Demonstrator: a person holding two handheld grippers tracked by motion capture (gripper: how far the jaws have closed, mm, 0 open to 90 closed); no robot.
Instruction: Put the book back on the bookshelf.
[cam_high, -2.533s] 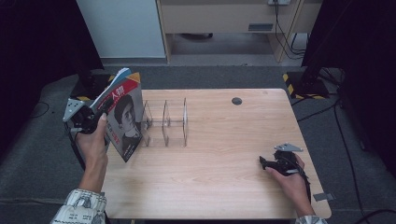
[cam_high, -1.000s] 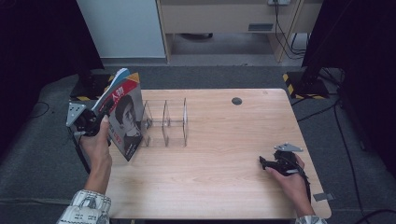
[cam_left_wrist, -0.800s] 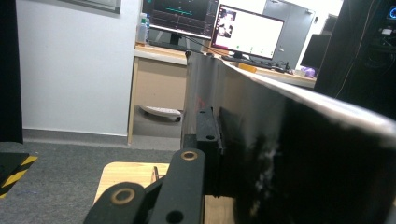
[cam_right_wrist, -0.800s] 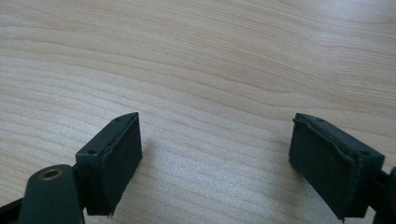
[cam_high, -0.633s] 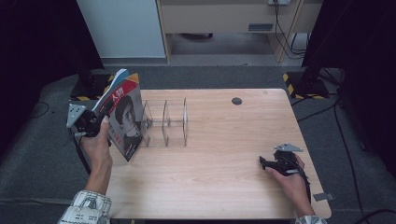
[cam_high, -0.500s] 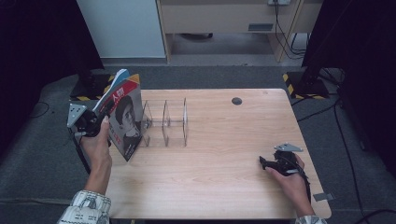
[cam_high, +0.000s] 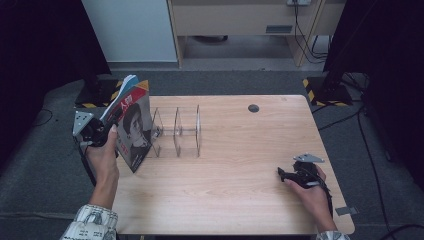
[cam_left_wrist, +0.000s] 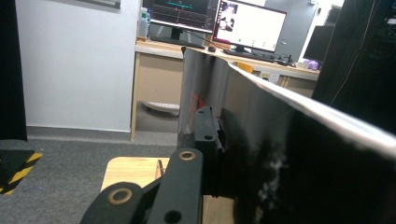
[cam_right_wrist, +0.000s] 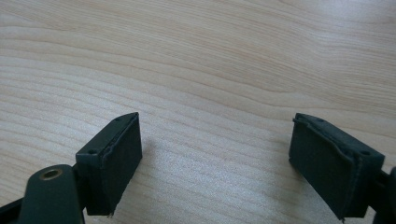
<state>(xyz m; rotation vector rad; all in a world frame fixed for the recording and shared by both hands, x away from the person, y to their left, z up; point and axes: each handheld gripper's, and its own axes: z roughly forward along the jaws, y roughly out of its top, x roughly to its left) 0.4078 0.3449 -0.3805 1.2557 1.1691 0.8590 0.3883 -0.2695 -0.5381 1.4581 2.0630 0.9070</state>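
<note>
— Glossy magazine (cam_high: 132, 127): where, against the left claw (cam_high: 107, 131)?
— Pinched between its jaws, upright, lower corner on the wooden table (cam_high: 235, 200), just left of the clear divider rack (cam_high: 177, 131).
— And close up?
— Dark cover (cam_left_wrist: 280, 154) pressed flat beside one black jaw.
— Right claw (cam_right_wrist: 215, 163)?
— Spread wide, gripping nothing, low over bare wood near the table's right edge.

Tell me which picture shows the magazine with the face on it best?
The high view: the magazine stands on the table's left edge, cover and face visible, beside the clear rack. The left gripper view shows it edge-on, dark and glossy, clamped by the left hand-held gripper. The right gripper view shows bare wood.
</note>
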